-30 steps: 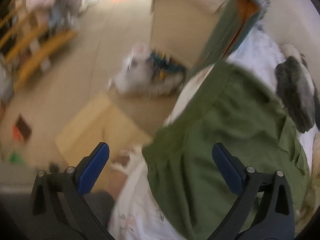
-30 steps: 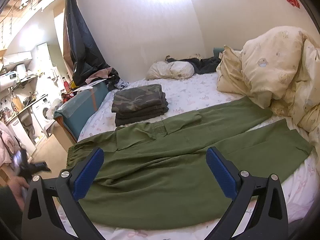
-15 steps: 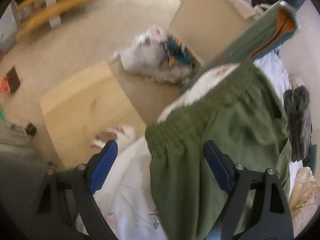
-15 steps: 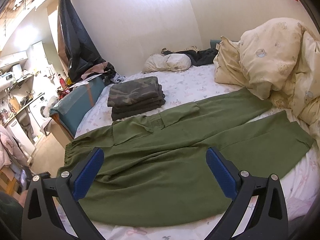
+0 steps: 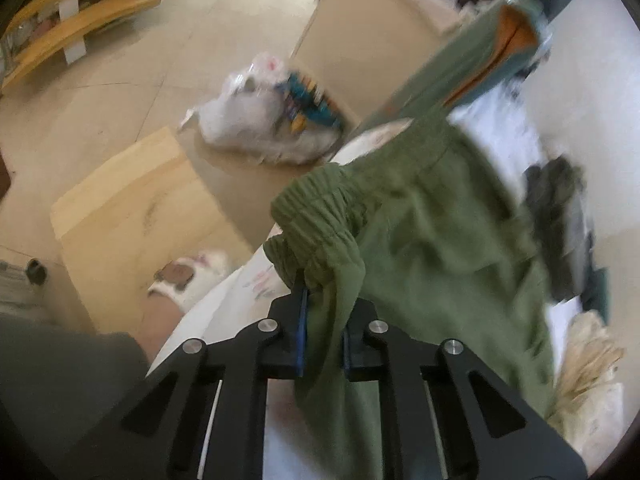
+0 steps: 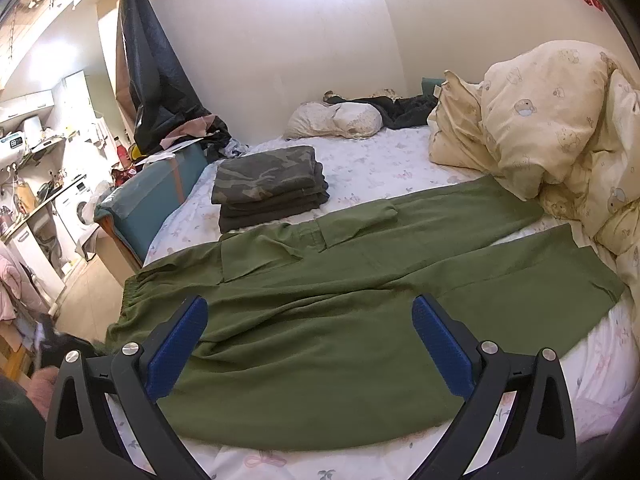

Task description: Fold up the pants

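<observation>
On the bed (image 6: 372,168), w/ its white floral sheet, I've got the pants (image 6: 360,304) laid flat across the near half, legs running out to the right toward the duvet (image 6: 560,128), waistband at the left edge by the floor. Spread out like that prob. so a lengthwise fold can go leg over leg. Behind them sits a stack (image 6: 268,188) of folded clothes, camo piece on top, well apart from the pants; I read it as the done pile. A pillow (image 6: 336,120) lies near the far wall.

Left gripper (image 5: 322,320) is pinching the bunched elastic waistband (image 5: 320,220) at its near corner, cloth pulled up off the sheet, so I judge the fold is starting from the waist end. Left view is blurry, can't tell how much fabric is caught. Right gripper (image 6: 308,344) hangs over the pants' mid section w/ jaws spread wide, touching nothing; likely waiting to take the cuffs or hold cloth down.

Room is cramped: teal bed end (image 6: 156,196), washer (image 6: 76,208) at left, a plastic bag (image 5: 260,120) and cardboard (image 5: 128,208) on the floor.
</observation>
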A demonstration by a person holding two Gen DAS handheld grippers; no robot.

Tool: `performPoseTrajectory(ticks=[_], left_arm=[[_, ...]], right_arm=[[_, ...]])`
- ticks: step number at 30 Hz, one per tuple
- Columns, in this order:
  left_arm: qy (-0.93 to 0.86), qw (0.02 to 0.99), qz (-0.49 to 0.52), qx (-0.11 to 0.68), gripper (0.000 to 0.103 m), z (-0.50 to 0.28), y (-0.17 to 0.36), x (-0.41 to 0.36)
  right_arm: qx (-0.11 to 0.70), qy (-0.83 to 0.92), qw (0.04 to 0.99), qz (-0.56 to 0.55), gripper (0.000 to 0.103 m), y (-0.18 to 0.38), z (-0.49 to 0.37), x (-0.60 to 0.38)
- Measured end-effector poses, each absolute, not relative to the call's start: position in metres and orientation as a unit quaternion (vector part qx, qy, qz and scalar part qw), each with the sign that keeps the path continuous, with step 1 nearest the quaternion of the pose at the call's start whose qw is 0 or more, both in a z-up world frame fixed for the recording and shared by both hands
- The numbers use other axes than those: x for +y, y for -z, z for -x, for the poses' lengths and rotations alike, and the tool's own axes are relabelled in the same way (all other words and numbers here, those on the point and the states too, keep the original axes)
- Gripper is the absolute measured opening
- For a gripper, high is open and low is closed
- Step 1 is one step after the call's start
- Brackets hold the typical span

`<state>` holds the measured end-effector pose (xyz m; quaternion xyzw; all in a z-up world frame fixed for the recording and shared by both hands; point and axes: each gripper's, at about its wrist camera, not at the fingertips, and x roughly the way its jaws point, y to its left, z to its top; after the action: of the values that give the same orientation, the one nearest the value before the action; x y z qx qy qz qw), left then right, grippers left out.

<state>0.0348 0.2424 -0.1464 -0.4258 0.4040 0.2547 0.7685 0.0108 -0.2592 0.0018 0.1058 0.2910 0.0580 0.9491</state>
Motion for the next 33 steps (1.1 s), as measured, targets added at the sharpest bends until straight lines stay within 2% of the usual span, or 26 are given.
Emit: performPoseTrajectory(ticks=[4, 9, 14, 18, 21, 24, 27, 33], left_arm=[[-0.215, 0.797, 0.428, 0.367, 0.008, -0.035, 0.117, 0.243], [-0.266, 0.789, 0.368, 0.414, 0.005, -0.039, 0.111, 0.237], [-0.283, 0.800, 0.325, 0.418, 0.005, -0.042, 0.097, 0.227], [-0.281, 0.816, 0.282, 0.419, 0.004, -0.051, 0.084, 0.217], [-0.283, 0.819, 0.274, 0.418, 0.004, -0.051, 0.084, 0.213], [-0.285, 0.812, 0.282, 0.423, 0.004, -0.051, 0.089, 0.216], [-0.284, 0.811, 0.279, 0.428, 0.004, -0.053, 0.092, 0.217], [-0.283, 0.811, 0.281, 0.428, 0.004, -0.053, 0.094, 0.218]], right_arm=[[0.296, -0.061, 0.947, -0.111, 0.103, -0.001, -0.013, -0.260], [0.302, -0.065, 0.945, -0.108, 0.103, 0.002, -0.013, -0.257], [0.319, -0.065, 0.938, -0.120, 0.103, 0.008, -0.017, -0.262], [0.421, -0.096, 0.880, -0.199, 0.103, 0.042, -0.038, -0.280], [0.543, -0.105, 0.754, -0.353, 0.103, 0.117, -0.041, -0.298], [0.596, -0.054, 0.690, -0.407, 0.095, 0.167, -0.028, -0.306], [0.587, 0.033, 0.703, -0.401, 0.094, 0.180, -0.027, -0.334], [0.486, 0.193, 0.713, -0.468, 0.094, 0.178, -0.035, -0.440]])
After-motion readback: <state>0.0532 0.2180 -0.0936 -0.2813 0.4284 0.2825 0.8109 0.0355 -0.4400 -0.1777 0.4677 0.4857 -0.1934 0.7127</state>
